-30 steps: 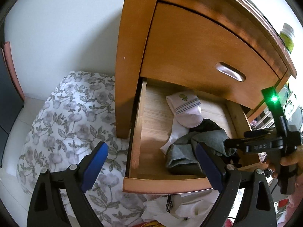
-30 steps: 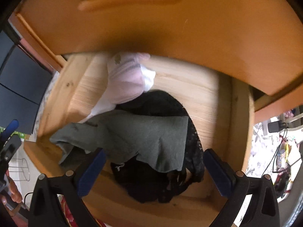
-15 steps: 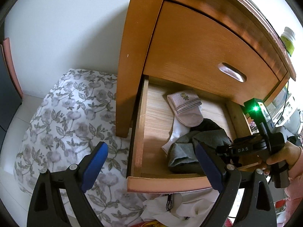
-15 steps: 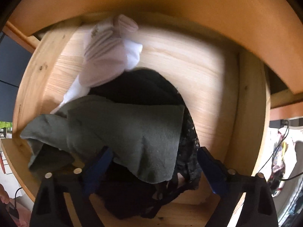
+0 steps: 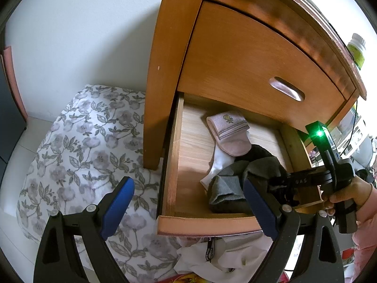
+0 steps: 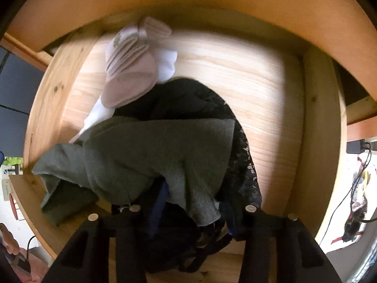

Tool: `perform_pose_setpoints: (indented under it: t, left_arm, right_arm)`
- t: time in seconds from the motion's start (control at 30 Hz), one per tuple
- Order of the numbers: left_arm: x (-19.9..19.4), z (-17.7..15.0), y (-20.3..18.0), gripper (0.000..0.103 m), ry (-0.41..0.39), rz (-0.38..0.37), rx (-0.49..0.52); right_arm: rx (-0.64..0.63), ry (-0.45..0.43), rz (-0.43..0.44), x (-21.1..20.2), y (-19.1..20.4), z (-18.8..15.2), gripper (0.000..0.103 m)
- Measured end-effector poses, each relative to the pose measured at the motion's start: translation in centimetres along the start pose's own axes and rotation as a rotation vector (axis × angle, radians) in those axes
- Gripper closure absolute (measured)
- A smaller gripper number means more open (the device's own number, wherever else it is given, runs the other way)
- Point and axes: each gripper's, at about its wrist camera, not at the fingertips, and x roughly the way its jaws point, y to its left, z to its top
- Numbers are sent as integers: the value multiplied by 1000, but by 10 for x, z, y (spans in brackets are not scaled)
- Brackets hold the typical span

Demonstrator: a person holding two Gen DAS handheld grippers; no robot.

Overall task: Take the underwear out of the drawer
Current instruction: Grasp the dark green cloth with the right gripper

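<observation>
Grasping is the step in hand: the right hand-held gripper [image 6: 193, 210] sits low in the open drawer [image 5: 207, 224], its blue fingers drawn close together on a fold of the grey-green underwear [image 6: 150, 155], which bunches up between them at lower centre of the right wrist view. Whether black lace underwear [image 6: 245, 165] beneath is caught in the same pinch is hard to tell; its edge lies along the right side of the grey-green piece and touches the gripper's right finger. A pink sock [image 6: 132, 70] and a white sock [image 6: 167, 66] lie further back, toward the upper left of that frame, the pink one overlapping the pile's far edge. In the left wrist view the same pile shows at lower centre of the drawer, near its front board, with the person's hand [image 5: 348, 193] at the right edge of the frame holding the right tool over it. The left hand-held gripper [image 5: 188, 210] hangs outside the drawer front with its jaws spread wide and nothing between them, above the floral bedding [image 5: 82, 146]. Next, judging from this, comes a straight lift up and back over the drawer front, slow enough to see whether the lace or the socks drag along with the fold.
</observation>
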Motion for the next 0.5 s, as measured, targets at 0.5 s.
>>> perform_pose_setpoints:
  t: [0.5]
  left_arm:
    - [-1, -1, 0, 9, 6, -6, -6]
  right_arm:
    - [-37, -146, -73, -48, 7, 1, 90]
